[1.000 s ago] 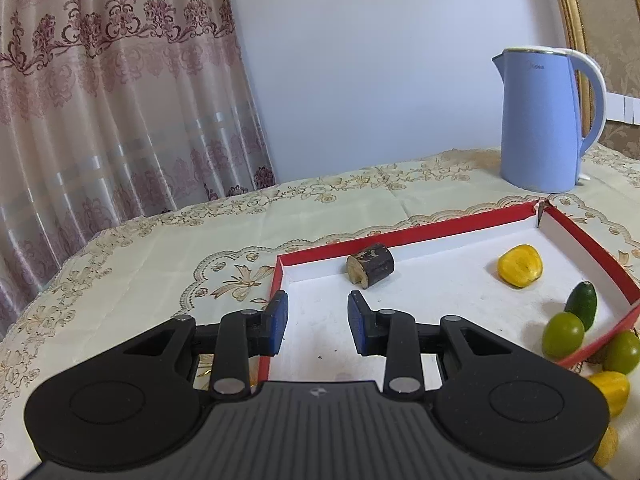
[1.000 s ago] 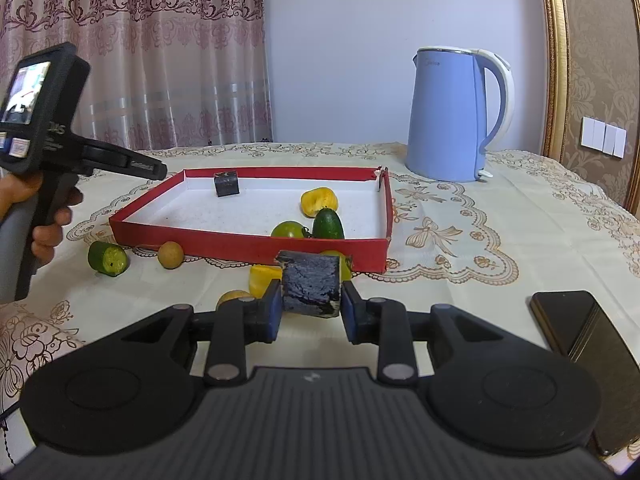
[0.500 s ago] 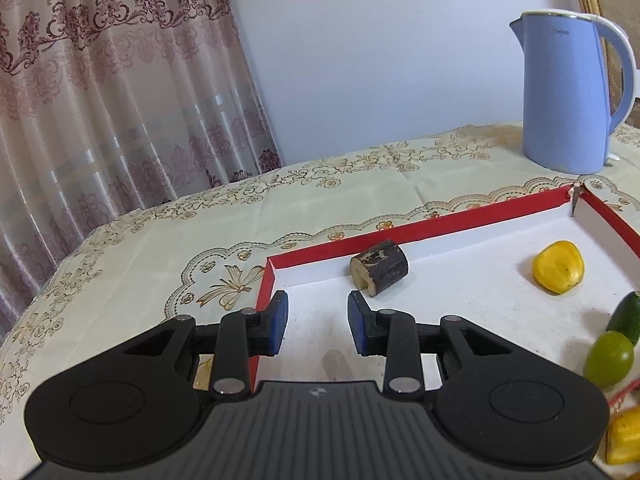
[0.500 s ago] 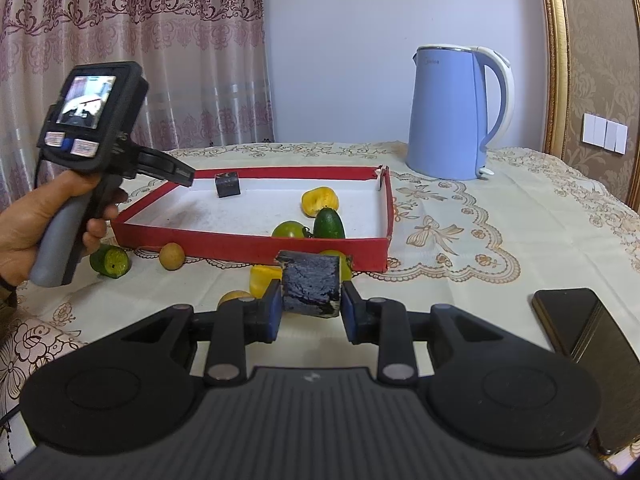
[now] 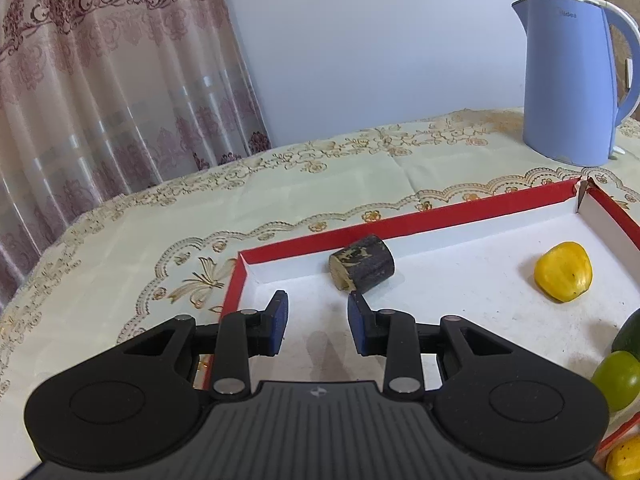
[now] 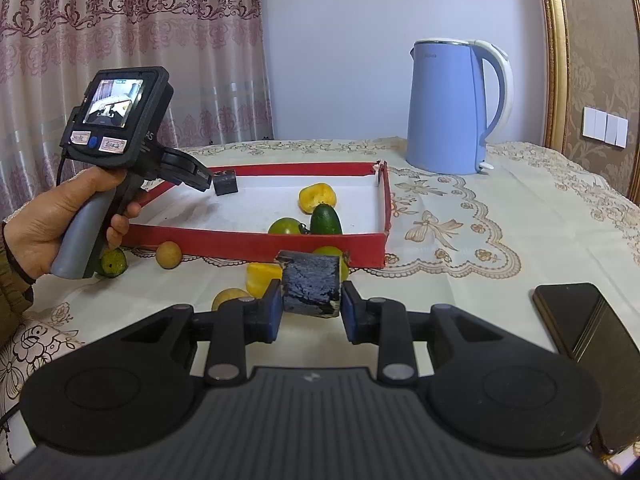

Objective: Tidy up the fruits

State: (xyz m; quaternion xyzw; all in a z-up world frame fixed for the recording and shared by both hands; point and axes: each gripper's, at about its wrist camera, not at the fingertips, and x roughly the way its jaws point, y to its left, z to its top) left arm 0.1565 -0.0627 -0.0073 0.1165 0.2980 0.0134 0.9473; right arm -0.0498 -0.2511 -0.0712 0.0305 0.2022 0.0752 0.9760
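One dark chunk (image 6: pixel 311 288) between right fingers (image 6: pixel 274 312)

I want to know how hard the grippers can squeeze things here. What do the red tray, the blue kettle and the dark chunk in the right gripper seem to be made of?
Red tray: likely cardboard; matte, thin walls, a split corner.
Blue kettle: probably plastic; smooth, satin sheen.
Dark chunk in the right gripper: looks like a cut stalk section, perhaps sugarcane; dark flaky rind. The similar piece in the tray shows a pale fibrous end.
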